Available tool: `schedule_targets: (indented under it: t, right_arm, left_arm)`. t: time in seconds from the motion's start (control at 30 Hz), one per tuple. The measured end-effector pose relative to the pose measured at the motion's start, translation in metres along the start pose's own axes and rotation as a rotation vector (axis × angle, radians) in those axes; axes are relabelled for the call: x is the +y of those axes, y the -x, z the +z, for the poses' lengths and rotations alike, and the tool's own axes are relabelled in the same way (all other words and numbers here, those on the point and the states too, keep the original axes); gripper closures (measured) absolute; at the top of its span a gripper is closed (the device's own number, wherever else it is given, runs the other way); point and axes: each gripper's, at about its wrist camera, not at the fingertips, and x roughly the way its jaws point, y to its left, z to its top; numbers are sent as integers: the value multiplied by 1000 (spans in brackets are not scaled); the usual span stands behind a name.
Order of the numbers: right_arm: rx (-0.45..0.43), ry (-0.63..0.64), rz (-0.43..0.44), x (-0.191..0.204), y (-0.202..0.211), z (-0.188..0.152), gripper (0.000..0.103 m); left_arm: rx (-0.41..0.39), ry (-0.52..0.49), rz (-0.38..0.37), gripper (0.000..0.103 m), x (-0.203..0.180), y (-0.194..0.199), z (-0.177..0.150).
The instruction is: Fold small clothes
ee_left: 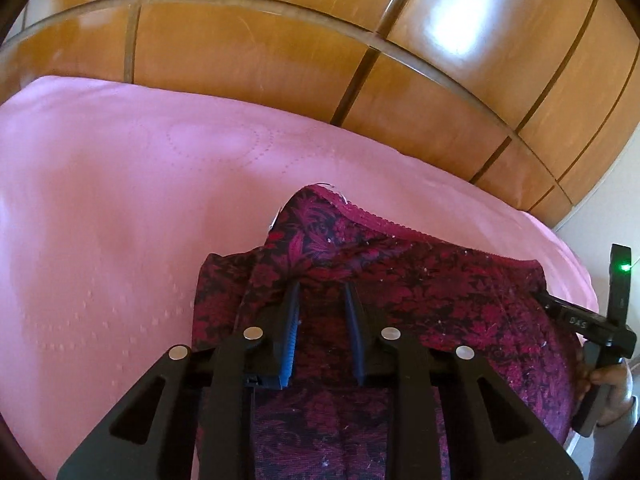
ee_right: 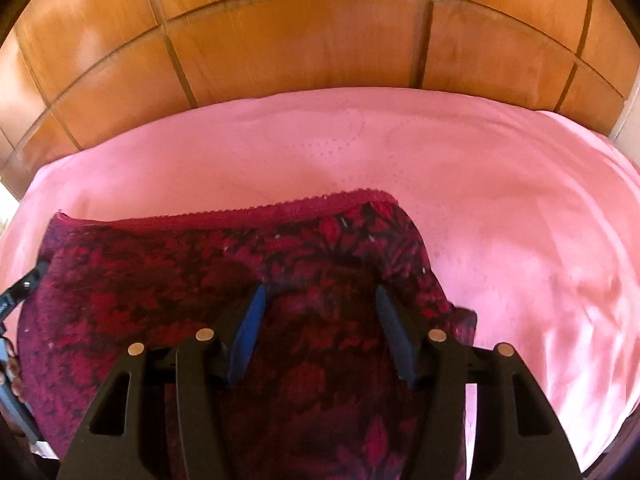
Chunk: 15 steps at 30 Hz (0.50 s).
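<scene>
Right now a small dark-red floral-print garment point(ee_left: 400, 280) with a scalloped pink trim lies on the near part of the pink quilted bedspread point(ee_left: 120, 200) — wooden panelled wardrobe doors point(ee_left: 280, 60) stand beyond. Both the left gripper point(ee_left: 322, 292) and right gripper point(ee_right: 320, 296) hover over the cloth, fingers spread apart, grasping nothing.

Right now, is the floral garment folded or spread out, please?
Partly folded: the floral garment shows a doubled-over flap near the left gripper; the rest is spread.
</scene>
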Motion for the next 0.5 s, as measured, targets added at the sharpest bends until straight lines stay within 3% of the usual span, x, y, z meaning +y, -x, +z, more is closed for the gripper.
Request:
schedule_targets:
  t: [0.1, 0.2, 0.23, 0.3, 0.5]
  right_arm:
    - [-43, 28, -30, 8, 14, -1, 47]
    - [-120, 52, -20, 22, 41, -12, 42]
    - [-147, 58, 13, 27, 53, -19, 40]
    - [-174, 80, 86, 41, 68, -34, 38]
    - [-200, 111, 162, 66, 85, -72, 38]
  left_arm:
    - [-41, -52, 54, 79, -18, 17, -3]
    - [-109, -106, 77, 56, -40, 39, -12]
    - [-131, -126, 69, 53, -48, 48, -18]
    - [-145, -161, 56, 53, -62, 56, -28]
    - [-136, -211, 25, 53, -88, 63, -53]
